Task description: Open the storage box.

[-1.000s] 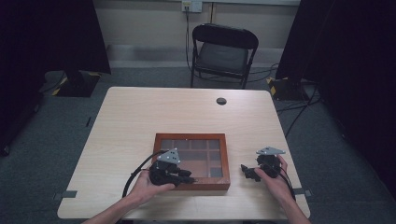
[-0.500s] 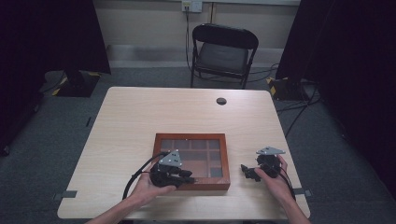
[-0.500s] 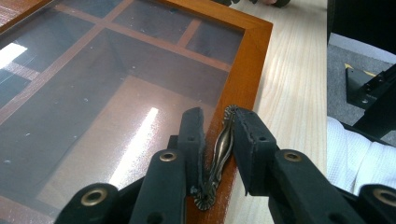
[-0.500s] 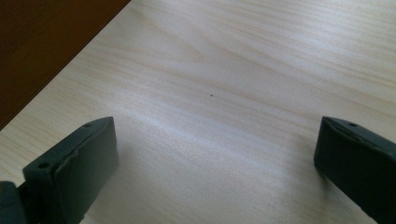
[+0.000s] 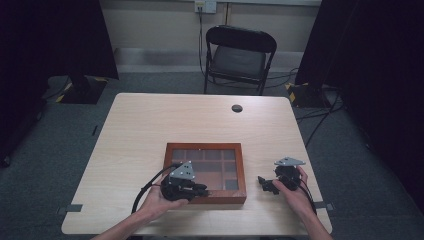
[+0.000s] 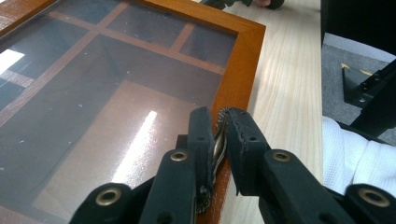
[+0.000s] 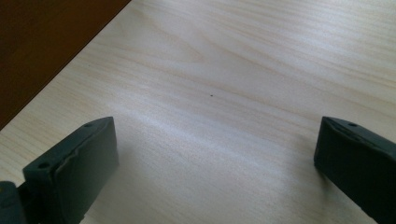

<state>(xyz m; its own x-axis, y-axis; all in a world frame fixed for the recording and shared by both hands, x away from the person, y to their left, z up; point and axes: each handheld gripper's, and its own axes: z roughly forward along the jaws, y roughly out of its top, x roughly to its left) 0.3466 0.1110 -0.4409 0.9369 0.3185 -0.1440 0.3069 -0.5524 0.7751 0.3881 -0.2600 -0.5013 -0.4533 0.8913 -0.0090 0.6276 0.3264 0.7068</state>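
Observation:
A brown wooden box (image 5: 204, 146) with a glass lid over several compartments lies on the table near the front. My left gripper (image 5: 202, 189) is at the box's front edge. In the left gripper view my left gripper (image 6: 219, 122) is shut on a small brass clasp (image 6: 217, 143) fixed to the box's orange-brown frame (image 6: 243, 60). My right gripper (image 5: 262, 182) rests right of the box, apart from it. In the right gripper view my right gripper (image 7: 215, 140) stands open over bare tabletop, and the box's dark side (image 7: 42, 42) is at upper left.
A black round disc (image 5: 237, 108) sits near the table's (image 5: 150, 125) far edge. A black folding chair (image 5: 240, 55) stands behind the table. A black cable (image 5: 147, 187) loops from the left gripper. A white sleeve (image 6: 359, 154) is beside the left jaws.
My left gripper has shifted very slightly to the right along the box's front edge. The right gripper and the box have stayed put.

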